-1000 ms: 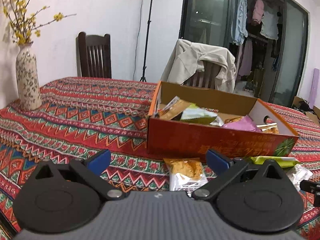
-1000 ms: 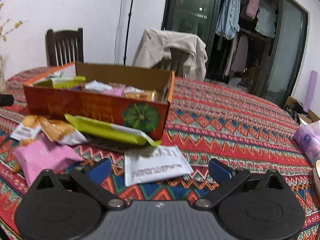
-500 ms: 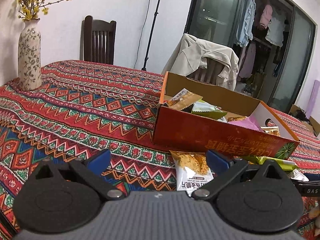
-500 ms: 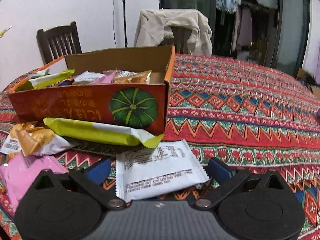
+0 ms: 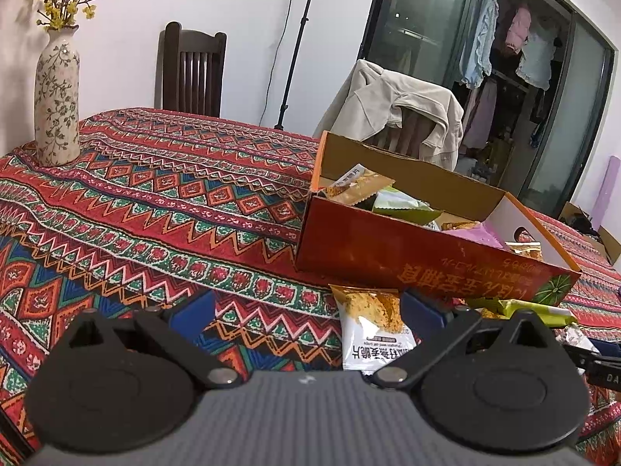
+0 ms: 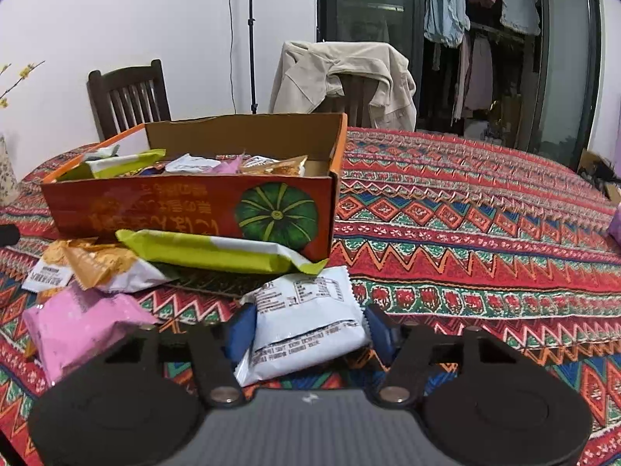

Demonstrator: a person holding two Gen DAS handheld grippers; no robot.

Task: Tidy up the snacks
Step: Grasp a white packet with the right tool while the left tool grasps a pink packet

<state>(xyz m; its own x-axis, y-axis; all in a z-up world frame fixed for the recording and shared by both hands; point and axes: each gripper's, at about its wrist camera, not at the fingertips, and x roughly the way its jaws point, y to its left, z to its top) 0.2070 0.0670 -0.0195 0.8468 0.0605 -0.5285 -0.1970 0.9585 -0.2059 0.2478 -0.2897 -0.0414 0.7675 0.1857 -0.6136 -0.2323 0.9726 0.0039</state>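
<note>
An orange cardboard box (image 6: 174, 209) (image 5: 407, 256) with a green pumpkin print holds several snack packets. In front of it lie a yellow-green packet (image 6: 209, 250), an orange-and-white packet (image 6: 108, 268) (image 5: 372, 330) and a pink packet (image 6: 77, 326). A white snack packet (image 6: 306, 310) sits between the blue pads of my right gripper (image 6: 309, 330). The jaws are closing and both pads touch the packet's sides, which bulge a little. My left gripper (image 5: 306, 310) is open low over the tablecloth. The orange-and-white packet lies just inside its right finger, untouched.
A flowered vase (image 5: 56, 105) stands at the table's far left. A dark wooden chair (image 5: 192, 73) and a chair draped with a beige jacket (image 6: 341, 73) stand behind the table. A purple packet (image 6: 615, 221) lies at the right edge. The patterned cloth (image 6: 465, 213) stretches right of the box.
The right gripper came forward and lower over the white packet, and its jaws closed from wide apart onto the packet's sides. The left view swung slightly left; its jaws stayed open.
</note>
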